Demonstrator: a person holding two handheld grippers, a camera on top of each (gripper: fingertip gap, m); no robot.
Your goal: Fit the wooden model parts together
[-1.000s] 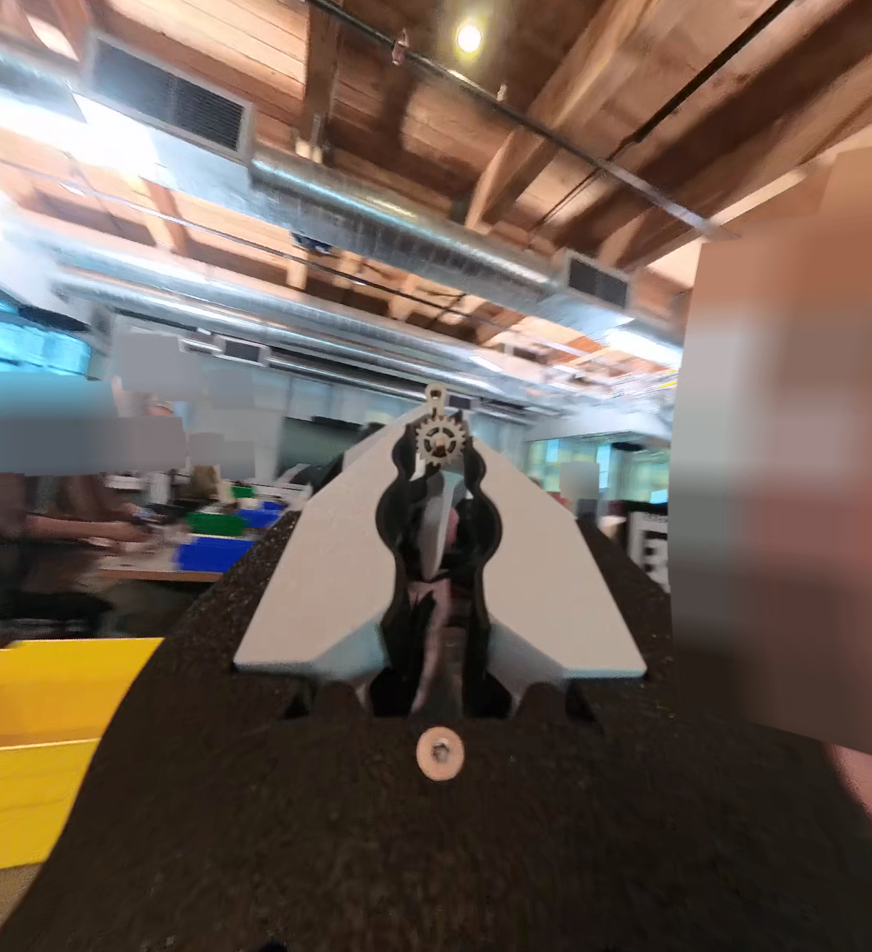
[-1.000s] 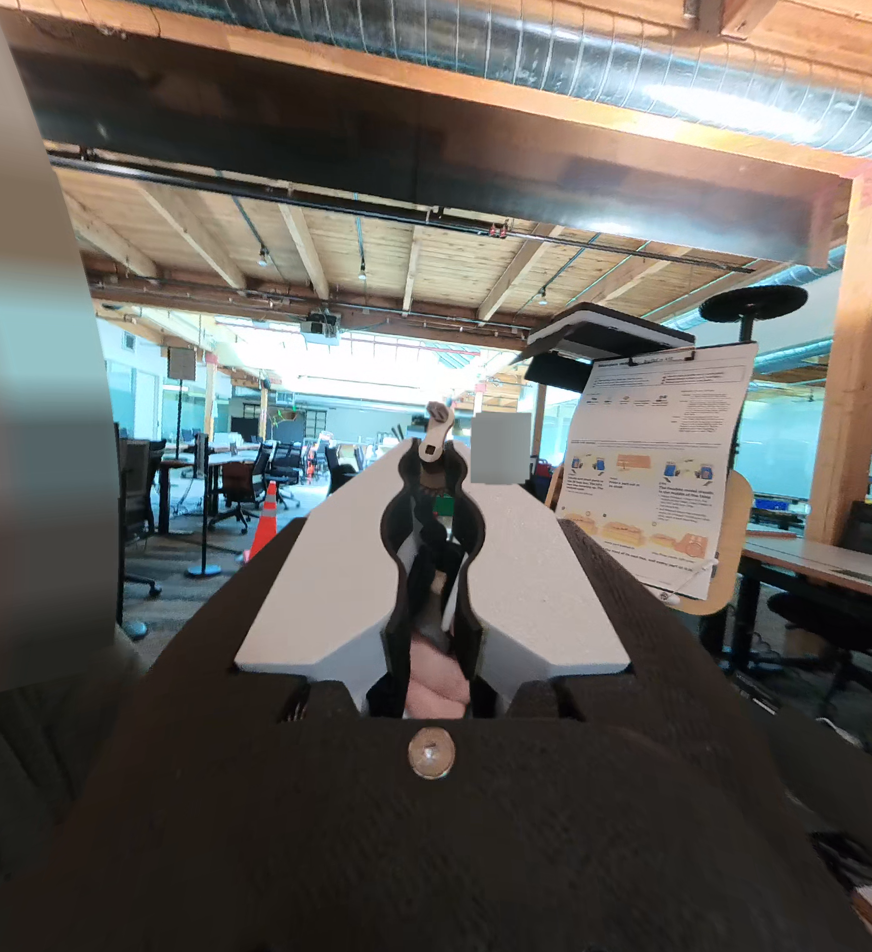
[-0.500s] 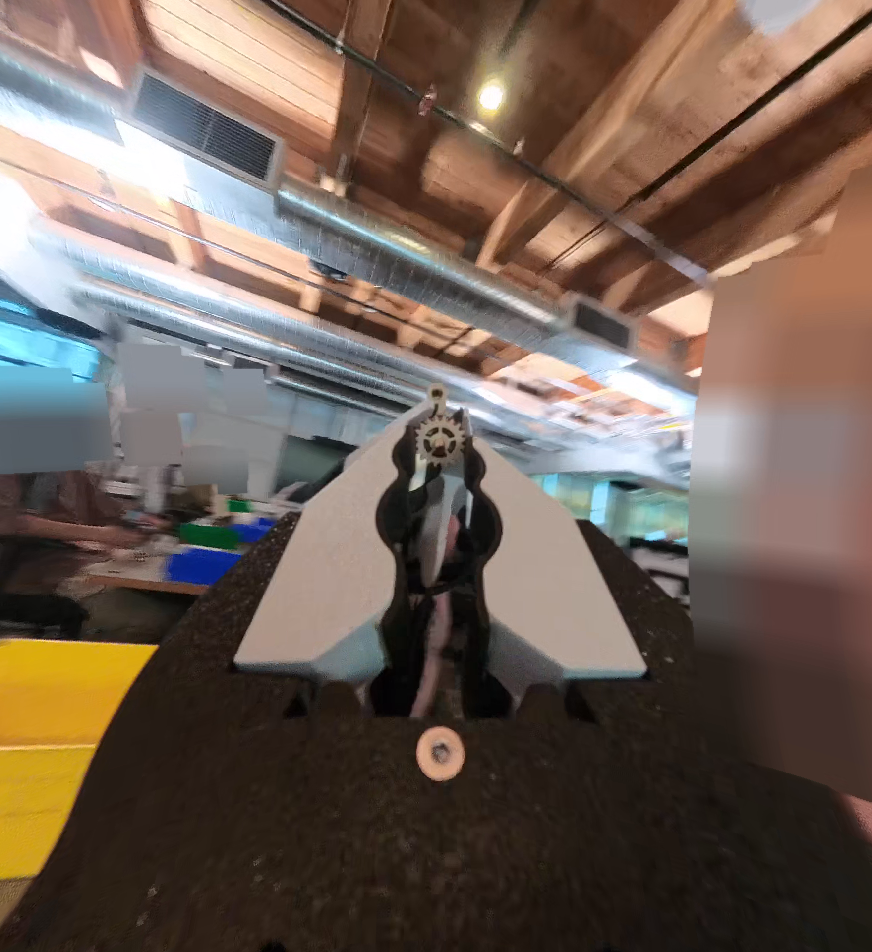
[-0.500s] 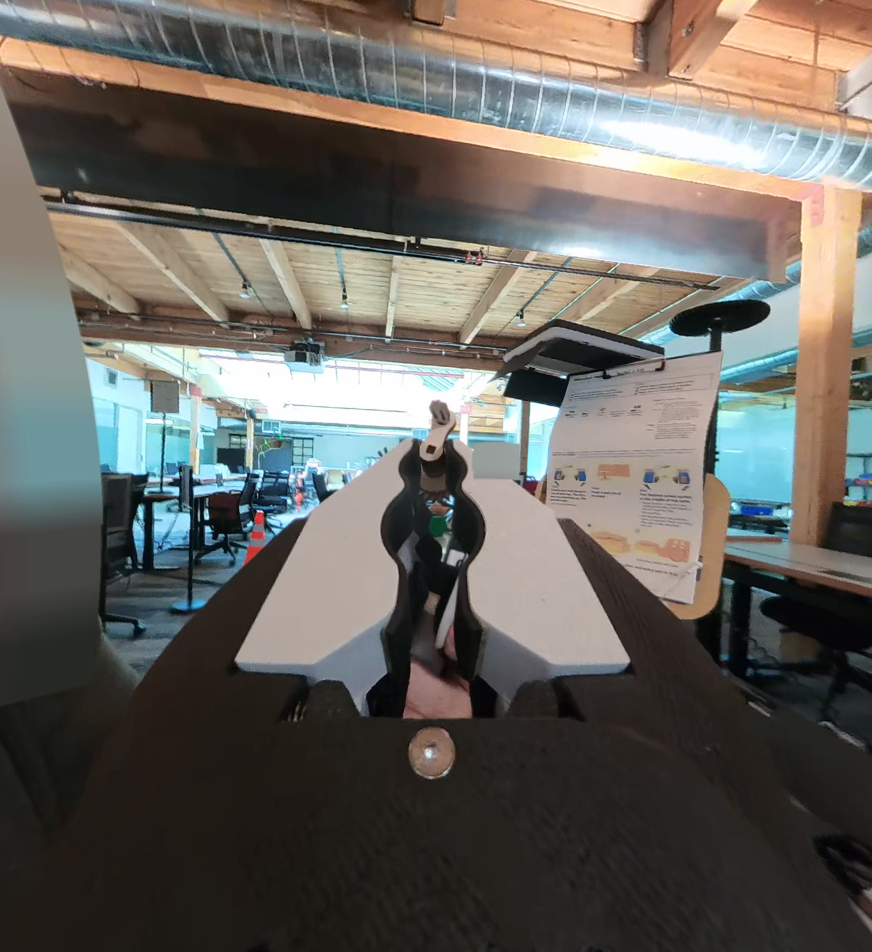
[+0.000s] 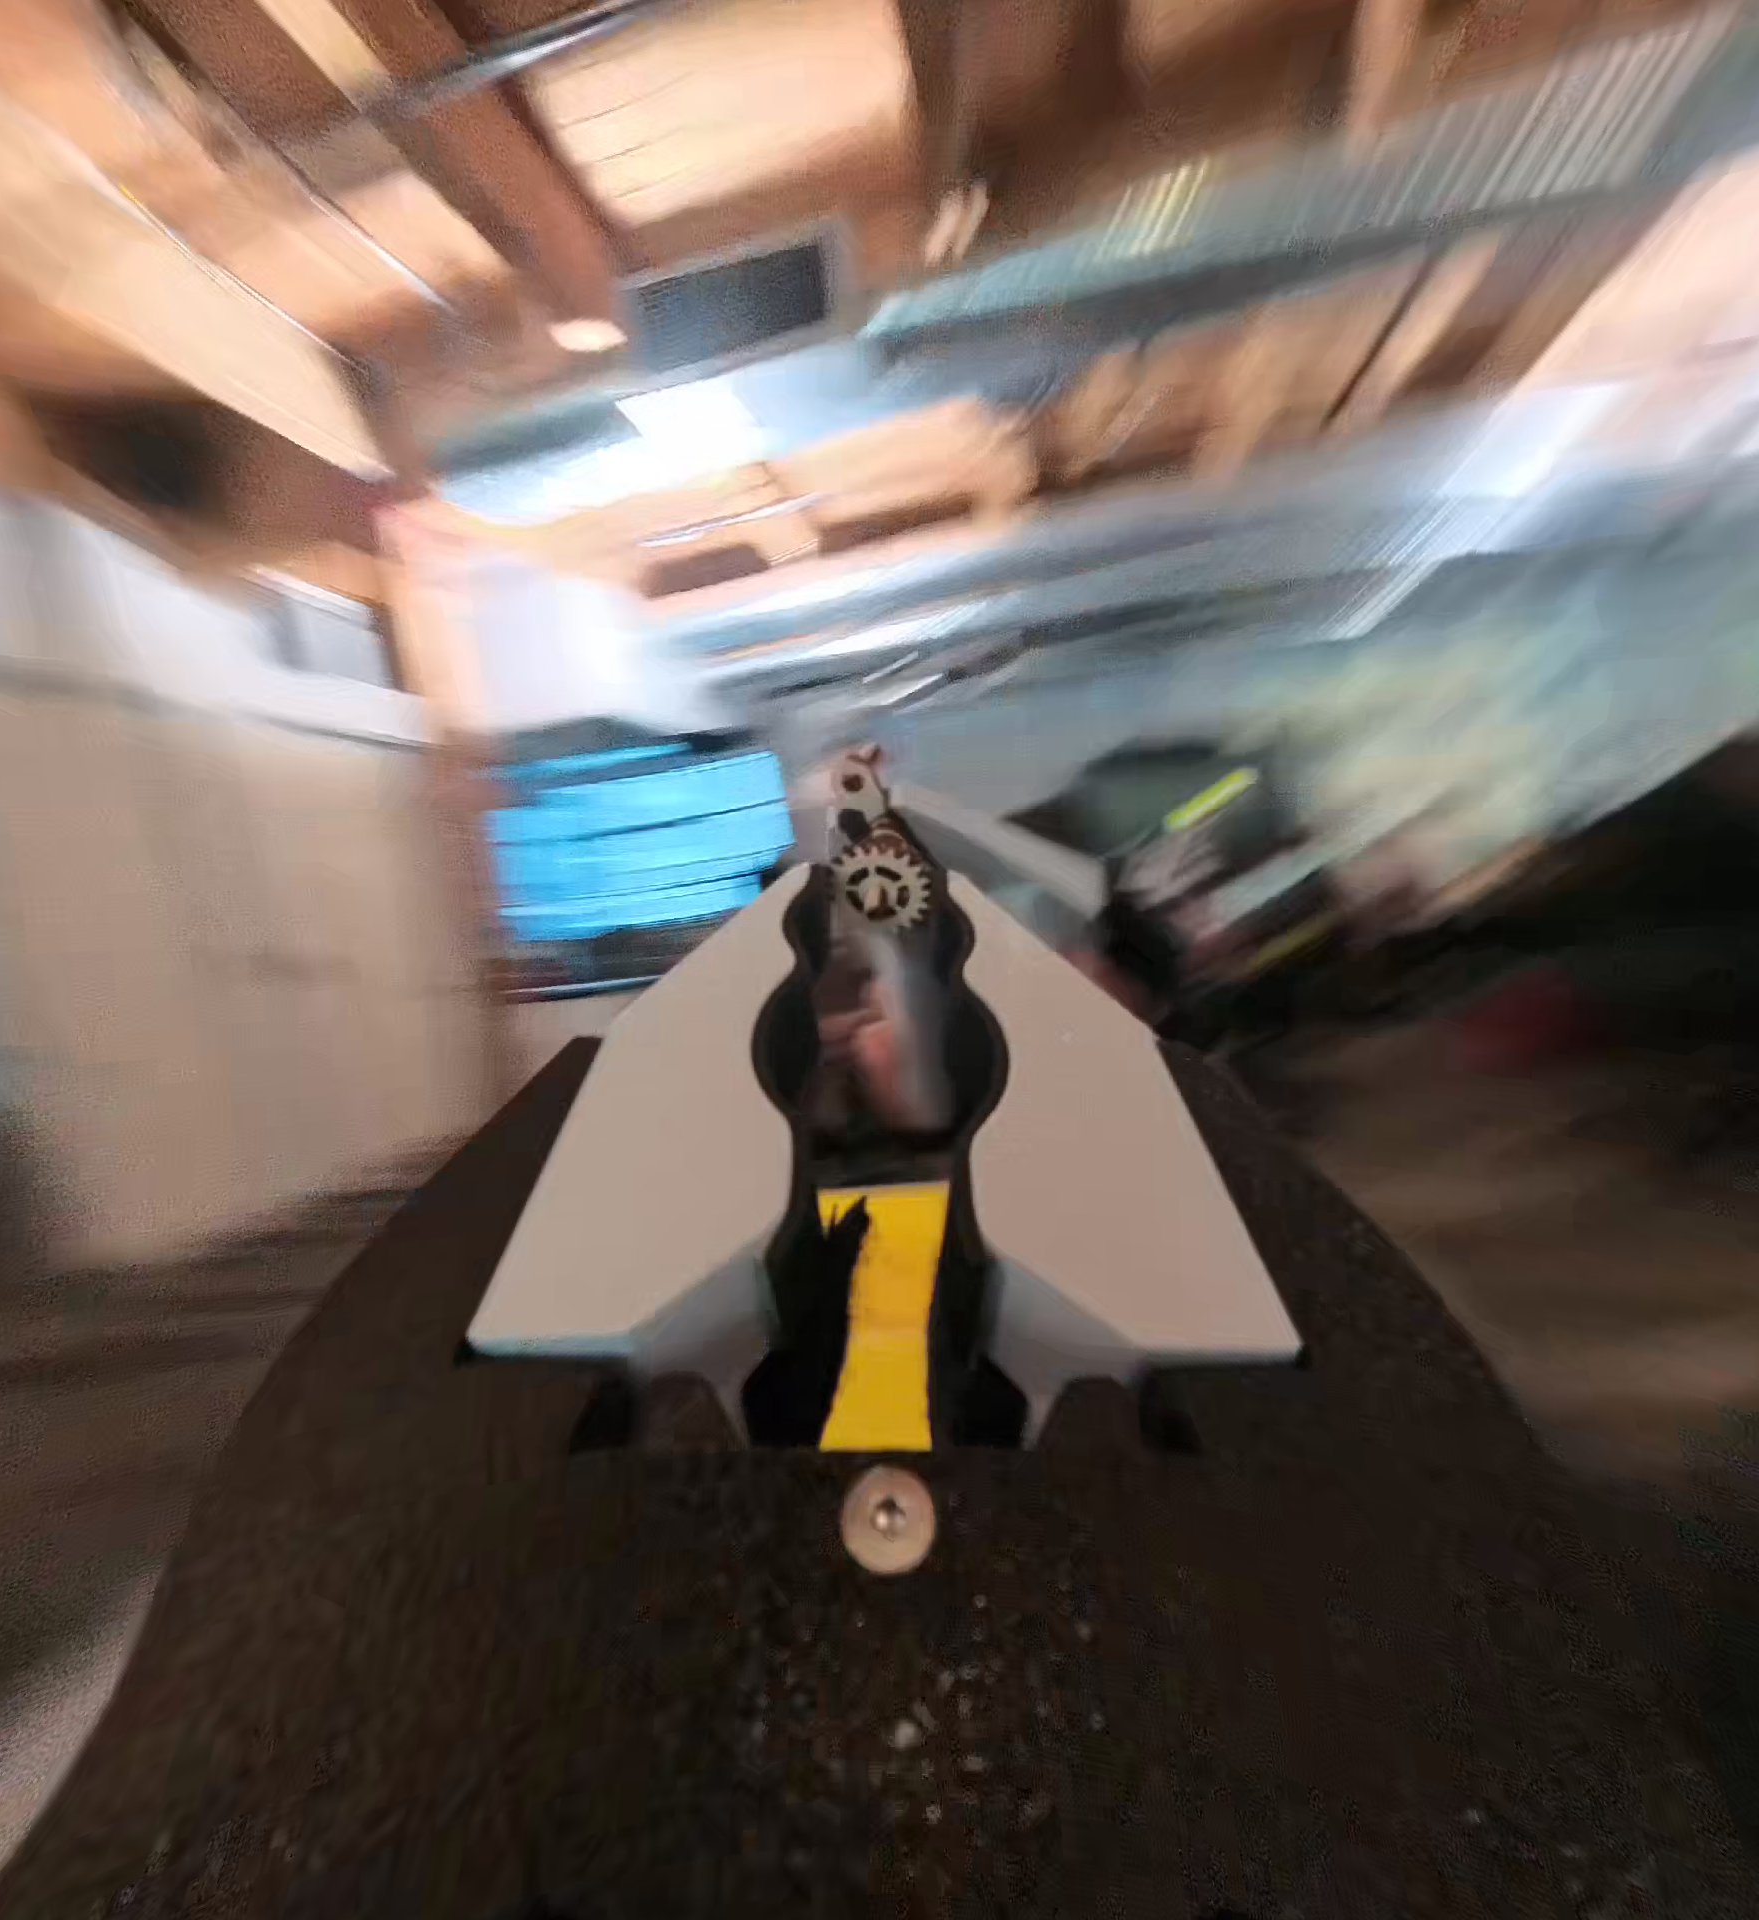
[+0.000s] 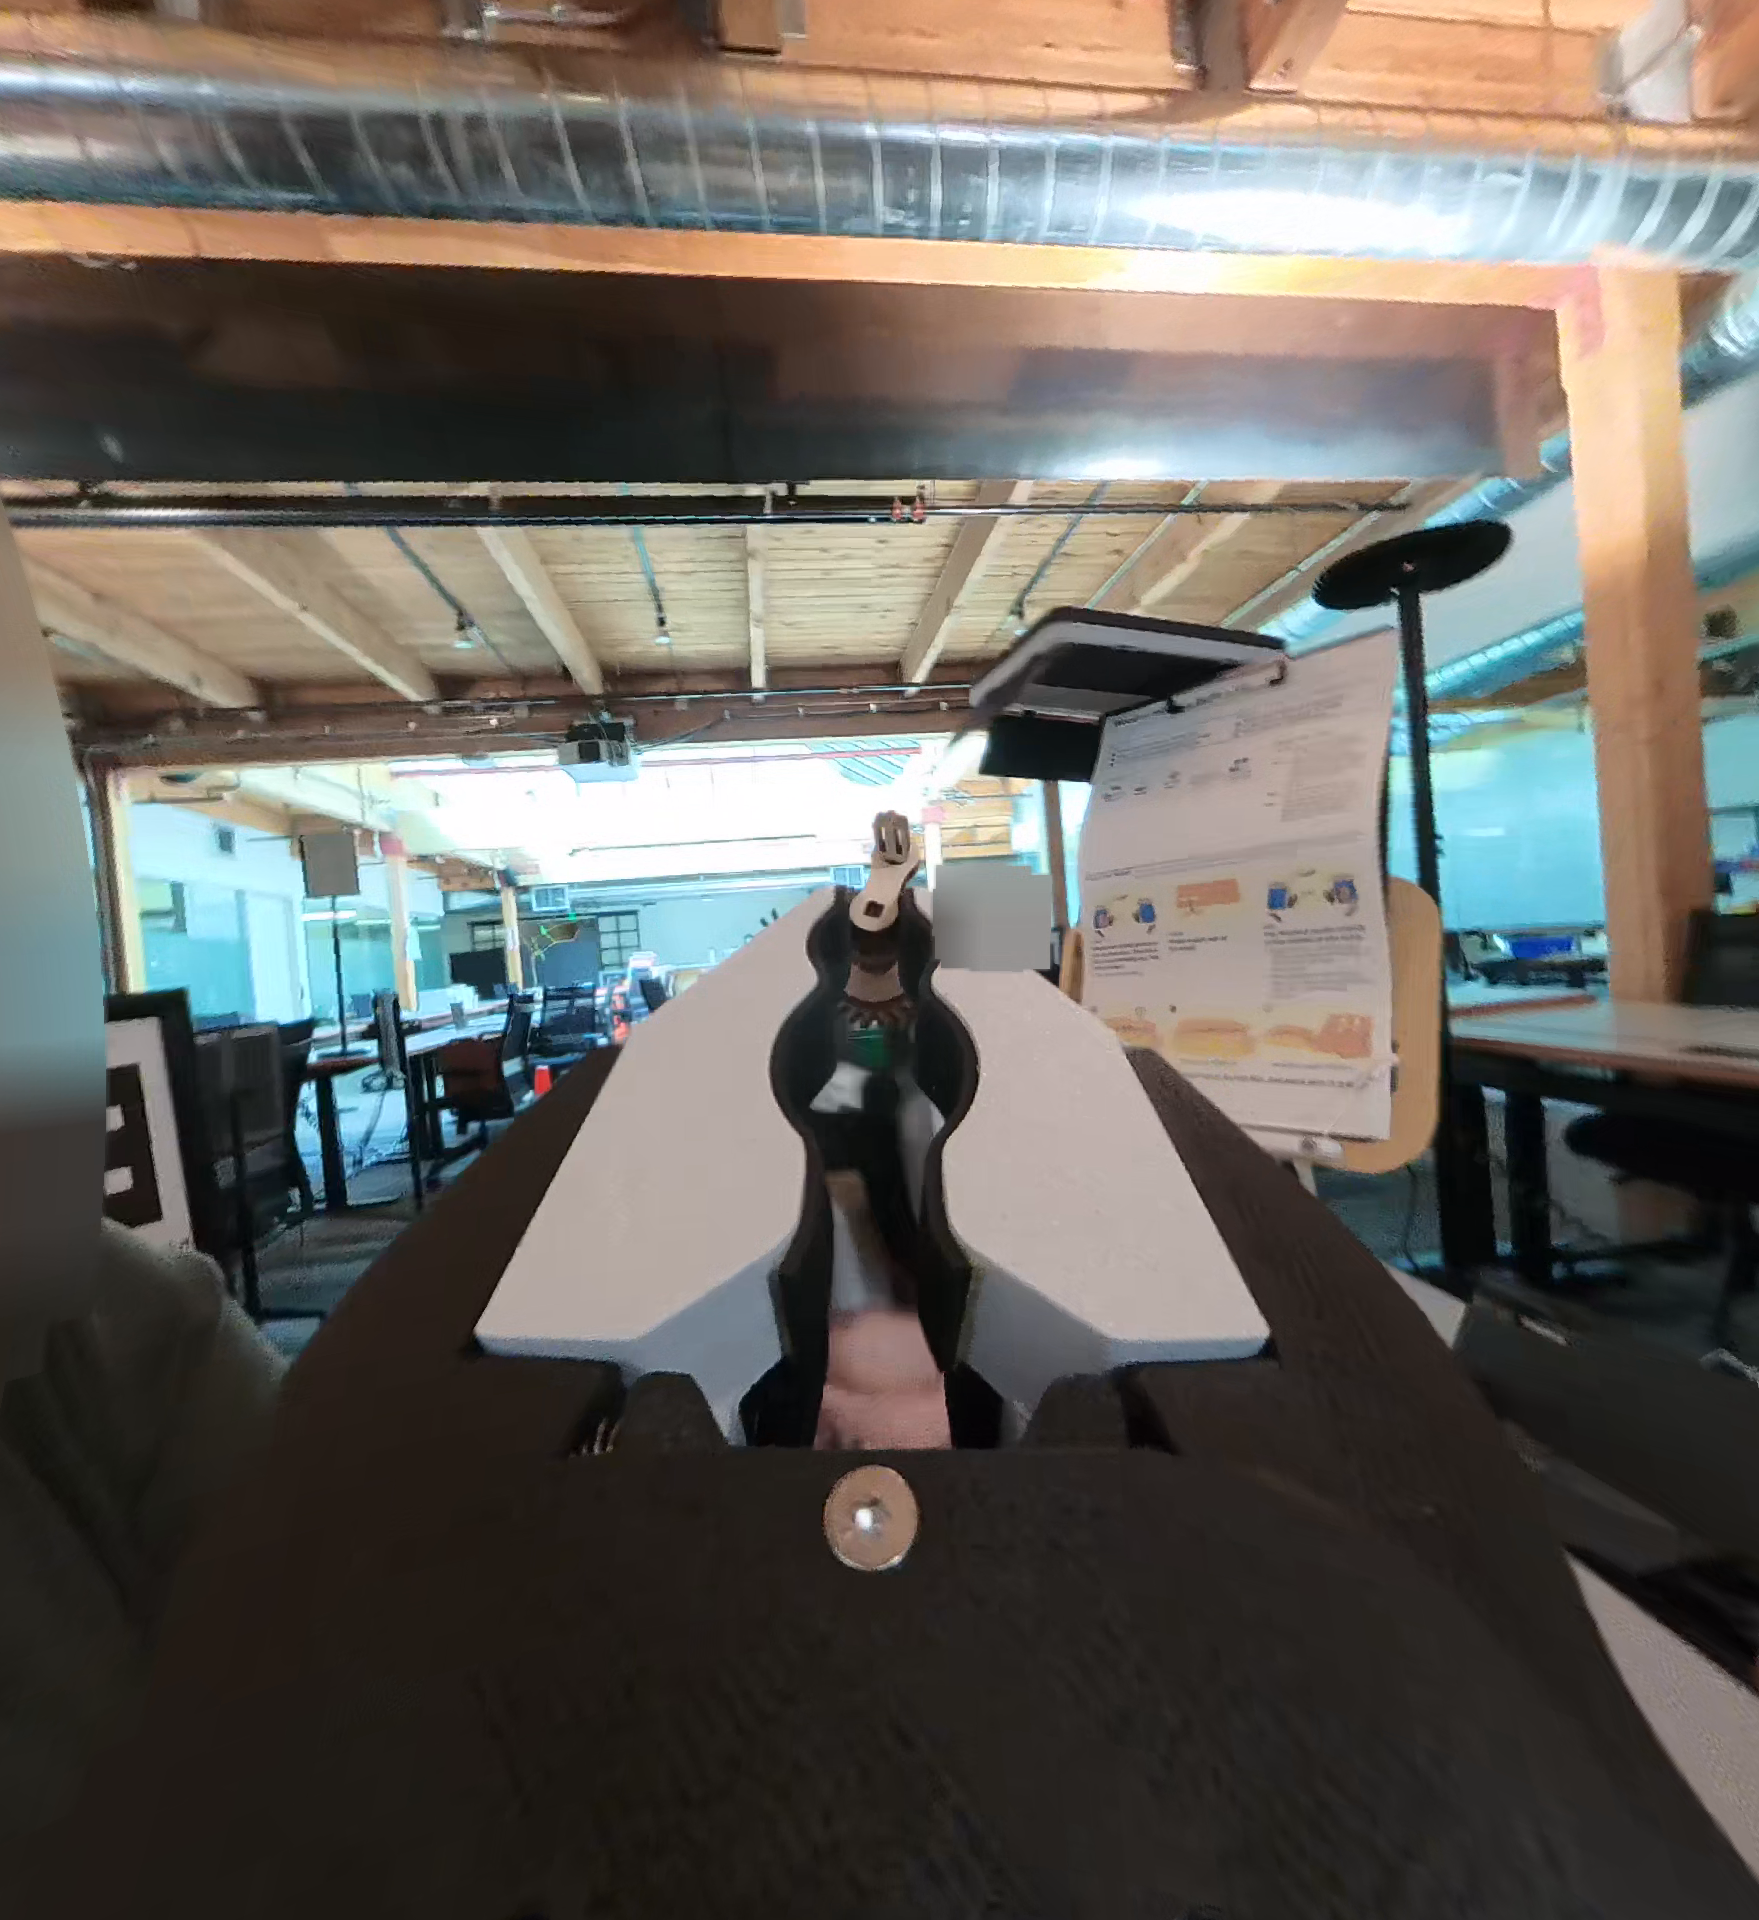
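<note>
Left claw [image 5: 880, 883]: fingers closed together on a small wooden gear piece [image 5: 880, 891], a toothed wheel with a slim arm rising above it past the tips; the piece is held aloft, clear of any surface. A strip of yellow [image 5: 880, 1340] shows through the gap low between the fingers. Everything behind is smeared by motion blur; only a blue patch [image 5: 636, 842] to the left of the tips and wooden ceiling beams [image 5: 459, 177] above can be made out. Right claw [image 6: 880, 914]: likewise clenched, gripping a pale wooden lever piece [image 6: 885, 883] that sticks up past the tips, with a toothed part [image 6: 870, 1006] partly visible lower in the gap; also held in the air. Whether the two claws are near one another cannot be told, as neither shows in the other's view. Beyond the right claw: an instruction sheet [image 6: 1239, 894] clipped on a stand to the right, a tabletop [image 6: 1633, 1039] farther right, a wooden post [image 6: 1633, 644], a silver duct [image 6: 854, 156] overhead, office chairs [image 6: 241, 1101] at left.
</note>
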